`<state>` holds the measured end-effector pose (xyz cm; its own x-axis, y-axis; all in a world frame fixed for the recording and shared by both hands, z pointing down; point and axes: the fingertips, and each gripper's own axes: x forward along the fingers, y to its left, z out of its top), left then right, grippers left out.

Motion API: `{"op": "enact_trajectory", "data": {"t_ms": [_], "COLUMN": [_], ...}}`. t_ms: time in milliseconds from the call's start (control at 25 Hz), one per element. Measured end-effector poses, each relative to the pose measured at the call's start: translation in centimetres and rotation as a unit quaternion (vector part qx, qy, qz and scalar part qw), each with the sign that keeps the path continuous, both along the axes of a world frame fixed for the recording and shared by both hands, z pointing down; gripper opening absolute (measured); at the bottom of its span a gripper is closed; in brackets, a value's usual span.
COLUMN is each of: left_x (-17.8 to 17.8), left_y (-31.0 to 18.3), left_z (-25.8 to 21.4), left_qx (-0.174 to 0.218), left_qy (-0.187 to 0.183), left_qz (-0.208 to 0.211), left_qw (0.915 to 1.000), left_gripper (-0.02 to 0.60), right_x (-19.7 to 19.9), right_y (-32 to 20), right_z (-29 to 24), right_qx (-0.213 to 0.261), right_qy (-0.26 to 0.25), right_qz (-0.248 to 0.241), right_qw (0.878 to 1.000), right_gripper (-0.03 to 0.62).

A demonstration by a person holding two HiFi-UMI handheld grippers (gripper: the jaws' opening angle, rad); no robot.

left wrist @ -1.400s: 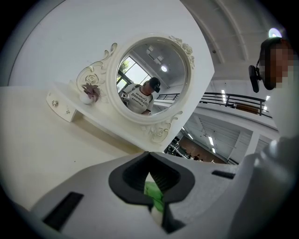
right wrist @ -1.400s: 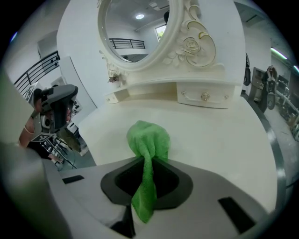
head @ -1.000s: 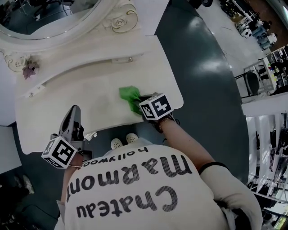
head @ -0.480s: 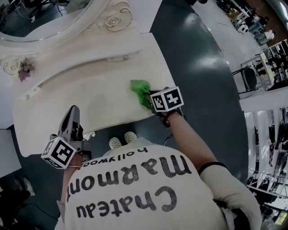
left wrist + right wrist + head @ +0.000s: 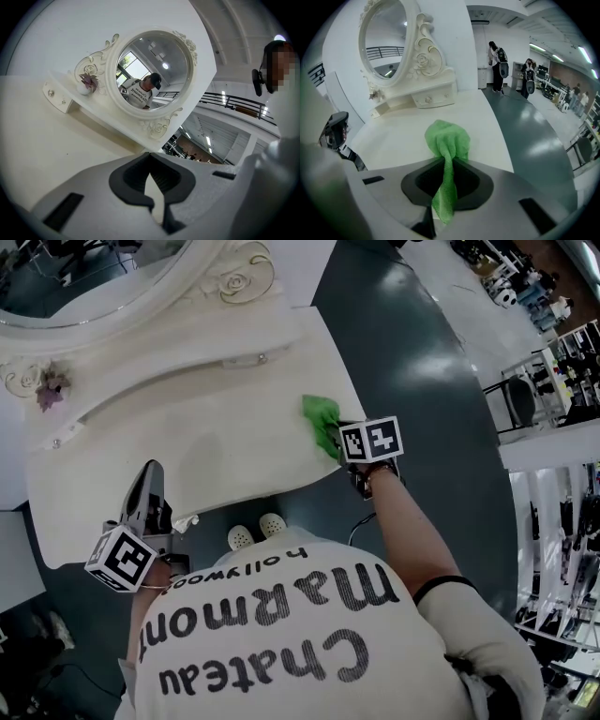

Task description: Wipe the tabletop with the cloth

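I find my right tongs (image 5: 447, 161) clamped on the green cloth (image 5: 447, 136). It bunches on the table (image 5: 187, 427) just ahead of their tips, with a tail hanging back between the jaws. My left tongs (image 5: 151, 154), well apart to the left, are narrowed tip to tip and hold nothing. They face the mirror (image 5: 154, 70).

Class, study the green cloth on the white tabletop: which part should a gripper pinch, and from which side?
Pinch the gathered tail of the cloth, coming low from the front edge of the tabletop, as the right gripper does. That narrow bunch fits between the jaws, leaving the fuller wad on the surface to wipe.
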<state>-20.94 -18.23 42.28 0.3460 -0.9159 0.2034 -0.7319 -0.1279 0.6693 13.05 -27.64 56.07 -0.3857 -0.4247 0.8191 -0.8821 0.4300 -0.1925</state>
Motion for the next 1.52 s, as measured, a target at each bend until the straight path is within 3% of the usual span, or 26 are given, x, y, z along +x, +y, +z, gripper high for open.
{"op": "enact_trajectory", "data": {"t_ms": [960,1120,1280,1520], "left_x": [-1.2,-1.4,-1.6,-0.7], "left_y": [0.7,0.9,1.1,1.0], "left_z": [-0.4,-0.4,-0.1,0.1], "left_qx": [-0.003,-0.001,-0.003,-0.003], "left_qy": [0.001,-0.002,-0.001,0.006], "left_qz": [-0.022,-0.022,-0.023,-0.012], "left_qw": [0.9998,0.9998,0.9997,0.9999], "left_gripper": [0.008,0.008,0.008,0.009], "right_x": [7.3,9.3,9.1,0.3], "right_y": [-2.1,-2.6,-2.4,-0.7], "right_z": [-0.1,-0.1,-1.9,-4.8], "right_qx": [-0.004,0.001,0.024,0.03], "right_qy": [0.006,0.018,-0.058,-0.183], "right_qz": [0.094,0.147,0.213,0.148], "right_qw": [0.996,0.989,0.975,0.972], "right_gripper": [0.065,0.065,0.066,0.066]}}
